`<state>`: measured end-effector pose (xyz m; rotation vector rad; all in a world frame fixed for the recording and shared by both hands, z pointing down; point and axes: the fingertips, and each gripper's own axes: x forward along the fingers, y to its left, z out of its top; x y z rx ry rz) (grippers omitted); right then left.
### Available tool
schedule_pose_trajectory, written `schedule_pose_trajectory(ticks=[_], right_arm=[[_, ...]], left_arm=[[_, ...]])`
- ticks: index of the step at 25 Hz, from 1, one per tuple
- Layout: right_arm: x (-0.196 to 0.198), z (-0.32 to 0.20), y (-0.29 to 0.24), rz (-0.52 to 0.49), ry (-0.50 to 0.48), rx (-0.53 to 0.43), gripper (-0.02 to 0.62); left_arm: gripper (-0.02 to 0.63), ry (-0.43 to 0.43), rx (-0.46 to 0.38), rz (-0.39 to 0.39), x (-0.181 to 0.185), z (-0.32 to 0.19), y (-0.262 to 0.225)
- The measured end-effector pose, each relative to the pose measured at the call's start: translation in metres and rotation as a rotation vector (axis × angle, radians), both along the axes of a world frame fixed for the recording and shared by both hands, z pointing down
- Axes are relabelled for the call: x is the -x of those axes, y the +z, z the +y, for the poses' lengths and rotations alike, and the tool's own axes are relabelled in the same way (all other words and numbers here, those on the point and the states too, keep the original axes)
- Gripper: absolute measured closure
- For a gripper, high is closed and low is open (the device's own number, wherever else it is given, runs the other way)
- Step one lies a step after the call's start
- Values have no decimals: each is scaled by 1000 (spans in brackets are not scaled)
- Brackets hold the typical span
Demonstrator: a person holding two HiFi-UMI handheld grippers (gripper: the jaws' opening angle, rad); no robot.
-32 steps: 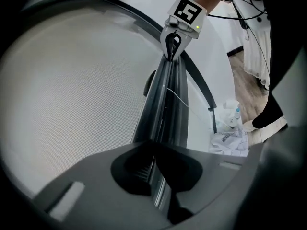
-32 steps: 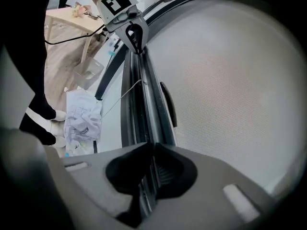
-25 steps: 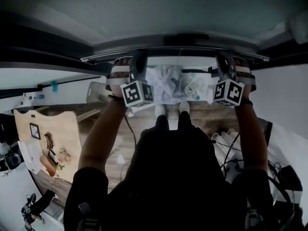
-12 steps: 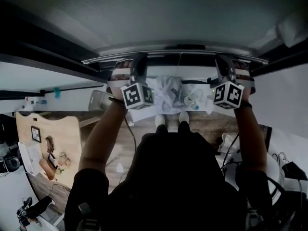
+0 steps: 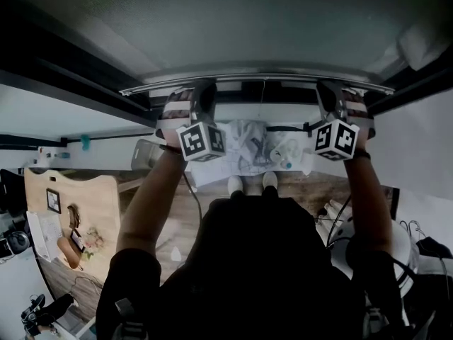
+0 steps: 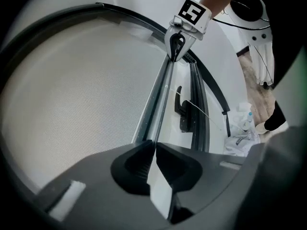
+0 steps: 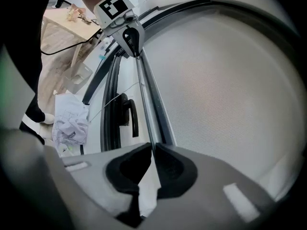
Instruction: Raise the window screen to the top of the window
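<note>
Jaws of the left gripper (image 6: 154, 148) and the right gripper (image 7: 153, 151) are clenched on the bottom rail (image 5: 262, 77) of the window screen (image 5: 233, 27), one near each end. Lifting is judged in hand; next, both ends must be raised evenly, so the rail is kept level.

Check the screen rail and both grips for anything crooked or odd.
Nothing stands out. The left gripper and right gripper are each shut on the screen's bottom rail, which looks level across. A crumpled white bundle lies below the window.
</note>
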<state>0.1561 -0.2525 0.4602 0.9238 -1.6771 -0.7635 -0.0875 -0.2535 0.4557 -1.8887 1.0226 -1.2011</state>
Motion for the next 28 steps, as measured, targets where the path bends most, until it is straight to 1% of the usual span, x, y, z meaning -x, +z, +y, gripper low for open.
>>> schedule_pose_trajectory(ticks=[14, 21, 28], right_arm=[[0, 1, -43, -2, 3, -64, 568], [0, 1, -51, -6, 6, -81, 566], [-2, 6, -65, -13, 6, -108, 566]], left_arm=[[575, 13, -54, -2, 1, 1, -43], [574, 26, -65, -23, 1, 2, -52], [574, 27, -87, -26, 1, 6, -65]])
